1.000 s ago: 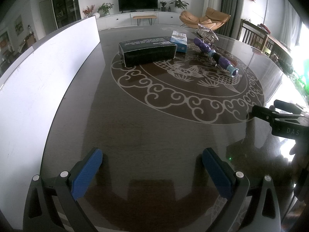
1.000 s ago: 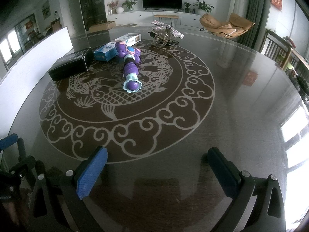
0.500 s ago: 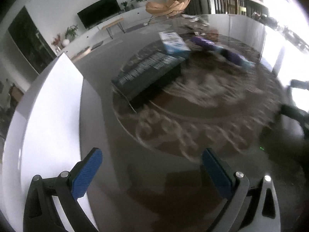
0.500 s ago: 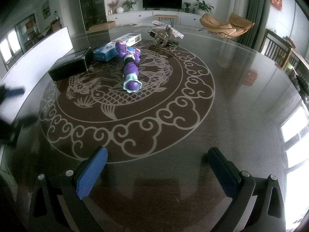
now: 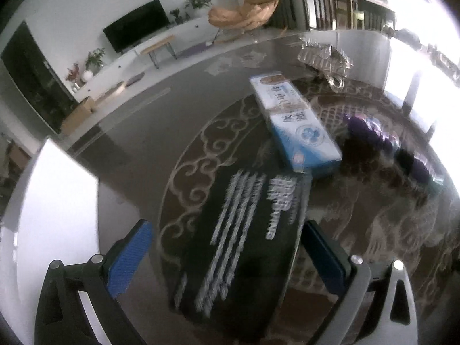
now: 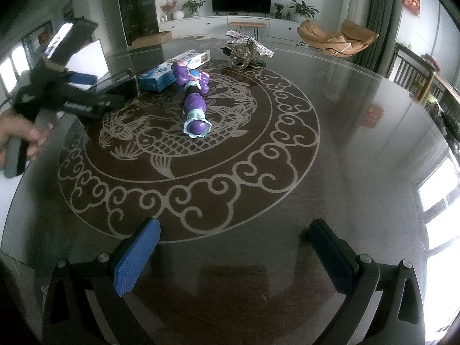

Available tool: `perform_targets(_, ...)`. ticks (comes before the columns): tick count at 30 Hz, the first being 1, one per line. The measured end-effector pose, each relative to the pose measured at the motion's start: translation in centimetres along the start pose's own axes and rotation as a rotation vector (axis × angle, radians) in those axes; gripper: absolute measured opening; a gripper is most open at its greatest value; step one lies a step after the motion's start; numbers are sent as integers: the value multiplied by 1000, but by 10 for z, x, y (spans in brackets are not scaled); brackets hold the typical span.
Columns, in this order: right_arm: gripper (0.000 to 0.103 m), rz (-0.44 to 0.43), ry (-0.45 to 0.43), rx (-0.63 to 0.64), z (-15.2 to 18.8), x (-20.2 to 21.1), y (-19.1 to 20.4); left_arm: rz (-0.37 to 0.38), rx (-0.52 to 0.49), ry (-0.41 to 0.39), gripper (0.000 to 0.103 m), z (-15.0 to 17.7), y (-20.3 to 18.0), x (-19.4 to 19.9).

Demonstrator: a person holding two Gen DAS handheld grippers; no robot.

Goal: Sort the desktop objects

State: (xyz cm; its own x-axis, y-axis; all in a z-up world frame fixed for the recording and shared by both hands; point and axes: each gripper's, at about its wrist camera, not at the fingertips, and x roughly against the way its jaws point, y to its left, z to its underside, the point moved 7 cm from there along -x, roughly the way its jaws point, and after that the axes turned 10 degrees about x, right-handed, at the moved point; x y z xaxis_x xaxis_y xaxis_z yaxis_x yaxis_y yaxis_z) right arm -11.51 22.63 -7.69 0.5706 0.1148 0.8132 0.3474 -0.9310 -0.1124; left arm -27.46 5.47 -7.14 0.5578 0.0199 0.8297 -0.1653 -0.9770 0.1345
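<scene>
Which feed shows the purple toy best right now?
Right wrist: the purple toy lies sharp and whole on the table's pattern. The left wrist view shows it only blurred at the right edge, washed by window glare.

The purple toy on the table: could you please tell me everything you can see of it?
The purple toy is a long, jointed figure of glossy plastic, lying flat on the dark patterned table. Purple bulbs alternate with pale blue collars; the near end is a purple ball in a flower-shaped blue cup, the far end a bulkier cluster with pink bits. That end lies right beside the blue box; contact is unclear. No gripper touches it.
</scene>
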Motion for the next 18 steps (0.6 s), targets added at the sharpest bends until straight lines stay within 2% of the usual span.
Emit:
perform_targets(1, 103, 0, 0, 0, 0, 0, 0, 35, 12, 14, 103, -2, -1, -2)
perform_targets(2, 103, 0, 0, 0, 0, 0, 0, 96, 21, 36, 99, -1, -3, -2)
perform_targets(3, 103, 0, 0, 0, 0, 0, 0, 153, 35, 36, 75, 1, -5, 0)
perform_targets(4, 103, 0, 0, 0, 0, 0, 0, 146, 55, 21, 58, 2, -3, 4)
perform_targets(6, 103, 0, 0, 0, 0, 0, 0, 101, 103, 11, 58, 10, 3, 9)
perform_targets(9, 103, -3, 0, 0, 0, 0, 0, 83, 175, -8, 58, 38, 8, 25)
perform_targets(10, 103, -21, -10, -1, -1, 1, 1, 79, 193, -7, 58, 50, 9, 31)
perform_targets(11, 103, -86, -35, 0, -7, 1, 4, 76, 206, -4, 58, 62, 10, 38)
perform_targets(12, 102, -146, -54, 8, -18, 1, 7, 72, 210, 0, 58, 72, 10, 43)
perform_targets(15, 102, -148, -59, 91, -68, -11, 9, 59, 215, 6, 58, 103, 9, 60)
perform_targets(17, 98, -151, -57, 122, -102, -28, 8, 57, 224, 7, 58, 119, 7, 70)
perform_targets(18, 92, -166, -29, 131, -115, -40, 8, 56, 229, 6, 58, 123, 9, 70)
